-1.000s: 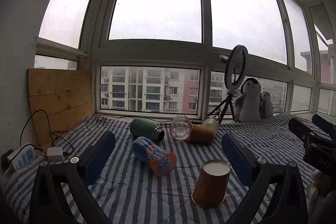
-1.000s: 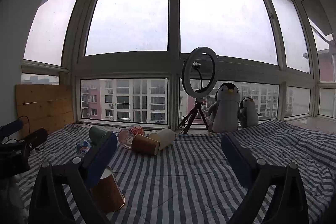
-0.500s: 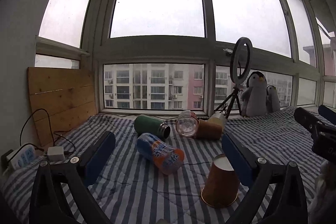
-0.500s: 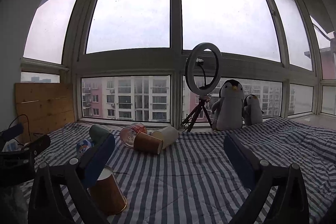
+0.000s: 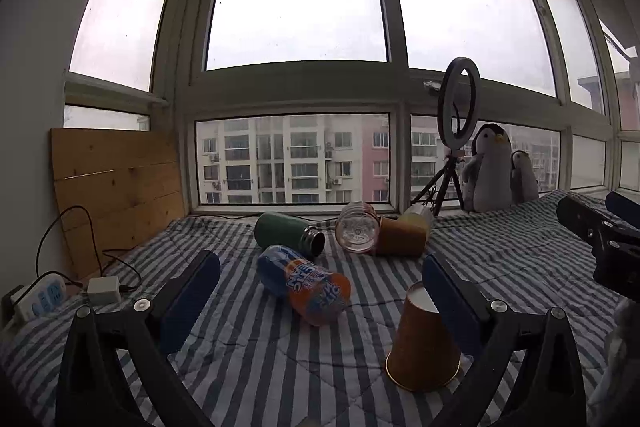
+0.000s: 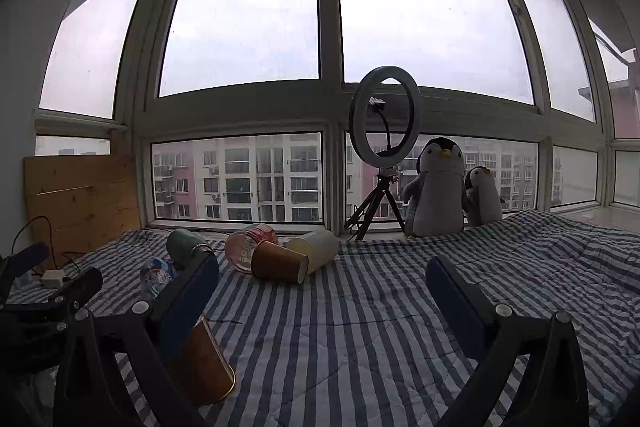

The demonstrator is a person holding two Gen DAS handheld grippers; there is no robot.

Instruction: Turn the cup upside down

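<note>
A brown paper cup (image 5: 422, 345) stands upside down on the striped blanket, rim down, partly behind my left gripper's right finger. It also shows in the right wrist view (image 6: 202, 367), behind the left finger there. My left gripper (image 5: 320, 285) is open and empty, just short of the cup. My right gripper (image 6: 322, 287) is open and empty, to the right of the cup, and shows at the right edge of the left wrist view (image 5: 600, 239).
Lying on the blanket (image 5: 248, 359) near the window: a green flask (image 5: 288, 233), an orange-blue bottle (image 5: 308, 285), a clear jar (image 5: 357, 233), another brown cup (image 5: 400, 237). Ring light on tripod (image 6: 384, 155), plush penguins (image 6: 438, 187), wooden board (image 5: 116, 187), power strip (image 5: 40, 297).
My left gripper's view has drifted left, so the upside-down cup has slid right, partly behind the right finger. My right gripper's view has risen slightly. Both grippers stay open.
</note>
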